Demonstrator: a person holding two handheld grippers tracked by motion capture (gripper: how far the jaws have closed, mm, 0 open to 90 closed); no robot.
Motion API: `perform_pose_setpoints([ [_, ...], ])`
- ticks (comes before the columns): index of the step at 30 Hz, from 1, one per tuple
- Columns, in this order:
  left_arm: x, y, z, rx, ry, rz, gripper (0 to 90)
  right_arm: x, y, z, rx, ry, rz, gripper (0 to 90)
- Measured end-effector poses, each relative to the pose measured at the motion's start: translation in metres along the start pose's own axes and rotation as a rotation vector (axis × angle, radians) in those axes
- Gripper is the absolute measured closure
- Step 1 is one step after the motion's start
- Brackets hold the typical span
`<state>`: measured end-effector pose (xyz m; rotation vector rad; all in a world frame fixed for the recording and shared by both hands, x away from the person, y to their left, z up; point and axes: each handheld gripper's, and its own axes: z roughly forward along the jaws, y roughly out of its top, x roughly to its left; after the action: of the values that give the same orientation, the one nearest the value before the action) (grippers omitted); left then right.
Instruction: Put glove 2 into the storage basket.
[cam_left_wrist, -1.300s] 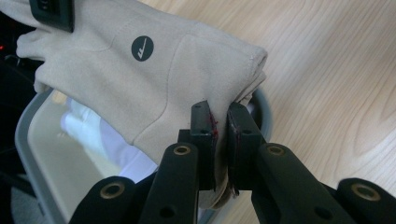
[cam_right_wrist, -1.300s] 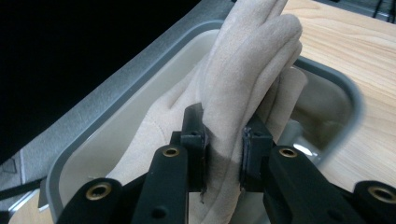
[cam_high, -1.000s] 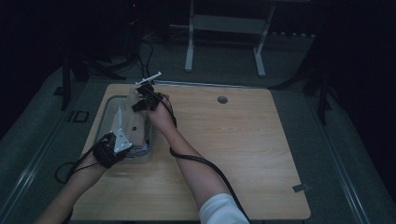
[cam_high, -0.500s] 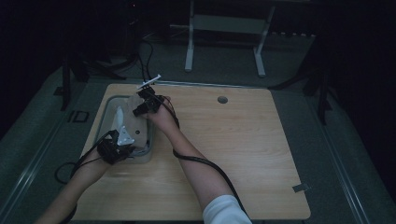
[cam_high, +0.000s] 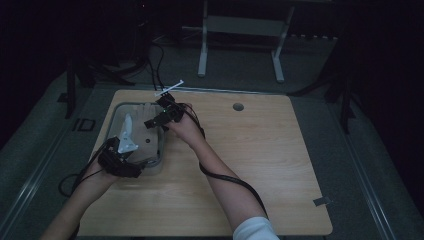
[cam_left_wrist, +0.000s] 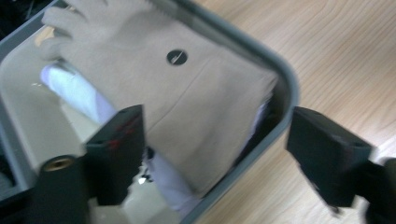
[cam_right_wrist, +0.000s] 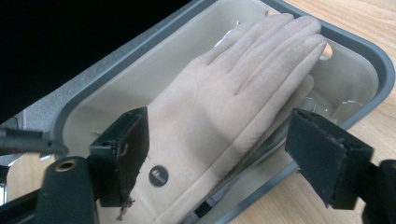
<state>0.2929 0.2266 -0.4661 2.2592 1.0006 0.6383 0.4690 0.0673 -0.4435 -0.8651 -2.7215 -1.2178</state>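
Jaws on both my grippers are standing wide apart and have just been opening, with nothing pinched between them. I am taking the grey tray (cam_high: 162, 145) as my landmark. Starting from the left, my left gripper (cam_high: 131, 131) is hovering over the tray's near end, and through its camera I am looking down at the cuff of the beige glove (cam_left_wrist: 187, 88), lying flat inside the tray below the spread jaws, apart from both pads. My right gripper (cam_high: 159, 114) is hanging over the tray's far end, above the glove's fingers (cam_right_wrist: 275, 42). The glove's long axis is running along the tray's length, cuff toward me, fingertips away. Both grippers are about equally near it, one at each end.

I am counting one tray, one beige glove on top, and something white (cam_left_wrist: 79, 91) peeking from under it, which I cannot identify.
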Motion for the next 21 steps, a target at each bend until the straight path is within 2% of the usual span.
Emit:
perform_pose_setpoints([
  [4,-0.004,0.002,0.000,-0.064,-0.028,-0.013,14.3,0.004,-0.011,-0.009,-0.027,-0.002,-0.056,17.7],
  [7,-0.008,0.005,0.000,-0.127,-0.074,-0.042,14.2,0.006,-0.019,-0.017,-0.039,0.009,-0.071,17.7],
  [14,-0.022,0.014,0.001,-0.158,-0.080,-0.018,14.2,0.002,-0.042,-0.035,-0.043,-0.002,-0.096,17.7],
  [17,-0.030,0.020,0.006,-0.161,-0.122,-0.012,14.2,-0.001,-0.052,-0.041,-0.032,-0.008,-0.102,17.7],
  [21,-0.044,0.027,0.013,-0.164,-0.144,0.019,14.2,-0.008,-0.063,-0.048,-0.031,-0.014,-0.099,17.7],
])
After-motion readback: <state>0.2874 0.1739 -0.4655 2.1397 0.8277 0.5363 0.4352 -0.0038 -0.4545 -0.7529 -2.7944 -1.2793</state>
